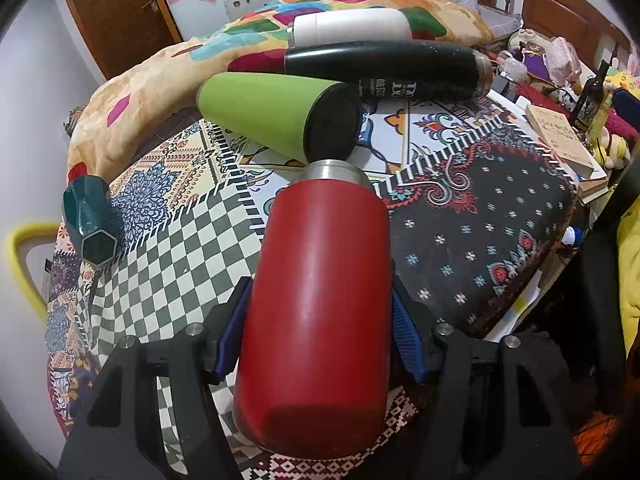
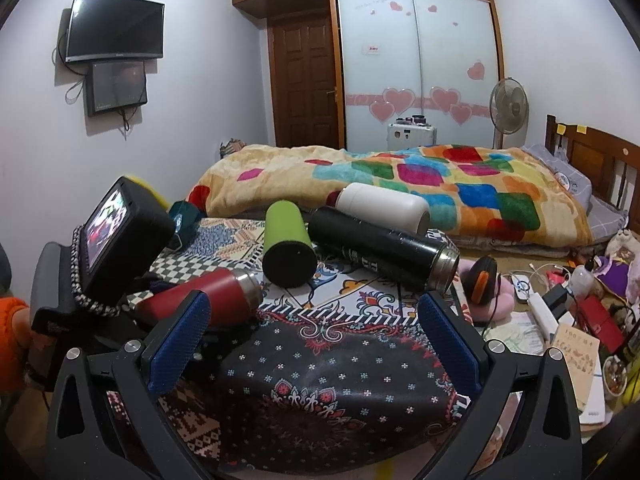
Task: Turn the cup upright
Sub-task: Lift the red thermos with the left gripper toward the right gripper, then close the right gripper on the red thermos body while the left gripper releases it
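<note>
A red cup (image 1: 320, 300) with a steel rim lies on its side on the patterned cloth, its mouth pointing away. My left gripper (image 1: 320, 312) is shut on the red cup, blue pads pressed on both its sides. In the right wrist view the red cup (image 2: 200, 296) shows at the left, held by the other gripper under its camera. My right gripper (image 2: 316, 344) is open and empty above the dark flowered part of the cloth.
A green cup (image 1: 276, 116), a black flask (image 1: 388, 66) and a white flask (image 1: 352, 26) lie on their sides behind. A teal hexagonal cup (image 1: 90, 220) lies at the left edge. A colourful blanket (image 2: 400, 184) and books (image 1: 560, 140) are beyond.
</note>
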A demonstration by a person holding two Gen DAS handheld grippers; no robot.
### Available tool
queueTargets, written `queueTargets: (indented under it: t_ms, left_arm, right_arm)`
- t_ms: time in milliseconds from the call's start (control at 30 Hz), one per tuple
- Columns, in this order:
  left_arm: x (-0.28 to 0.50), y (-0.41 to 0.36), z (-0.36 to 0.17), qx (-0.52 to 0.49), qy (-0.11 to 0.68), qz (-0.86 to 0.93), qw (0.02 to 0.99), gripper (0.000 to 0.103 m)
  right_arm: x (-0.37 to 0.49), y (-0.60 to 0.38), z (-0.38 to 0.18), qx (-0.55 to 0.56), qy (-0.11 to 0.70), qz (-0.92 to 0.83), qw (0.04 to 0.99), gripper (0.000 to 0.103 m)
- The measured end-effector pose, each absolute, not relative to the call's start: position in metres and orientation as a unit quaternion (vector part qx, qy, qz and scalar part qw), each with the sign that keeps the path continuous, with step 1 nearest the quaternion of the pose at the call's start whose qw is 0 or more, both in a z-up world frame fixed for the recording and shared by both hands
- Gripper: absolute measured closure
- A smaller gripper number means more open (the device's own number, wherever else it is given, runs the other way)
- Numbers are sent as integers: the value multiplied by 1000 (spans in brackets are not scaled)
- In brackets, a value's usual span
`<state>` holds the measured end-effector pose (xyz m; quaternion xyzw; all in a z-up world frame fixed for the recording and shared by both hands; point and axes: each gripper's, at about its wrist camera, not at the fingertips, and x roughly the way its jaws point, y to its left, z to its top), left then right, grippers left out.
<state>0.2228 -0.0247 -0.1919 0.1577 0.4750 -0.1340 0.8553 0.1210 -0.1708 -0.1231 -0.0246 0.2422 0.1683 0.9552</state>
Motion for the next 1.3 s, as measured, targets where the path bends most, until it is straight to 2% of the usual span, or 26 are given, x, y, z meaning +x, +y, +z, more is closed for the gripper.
queueTargets:
  t_ms: [333,633,900,1067,1233,1300]
  left_arm:
    - [226,-16,-188,137,467,-152,860,38]
    - [198,41,-144,89,394,-132,905,32]
    - [216,100,-174,40,423,-86,901,31]
    - [215,108,-179,27,411,-93,907,31]
    - [208,106,-180,13,407,-109,907,31]
    - [203,105,-179,9,399,-111,910,31]
  right_arm:
    - [135,-163,-133,-33,261,168,950,0]
    - [148,-140,-137,-48,276,204,938,0]
    - [165,-100,-154,-54,323,262,908,0]
    - [173,-86,-154,-57,339,279,897,5]
    - [184,-76,-157,-55,374,303,875,15]
    - [186,-77,-156,-53,387,311,866,15]
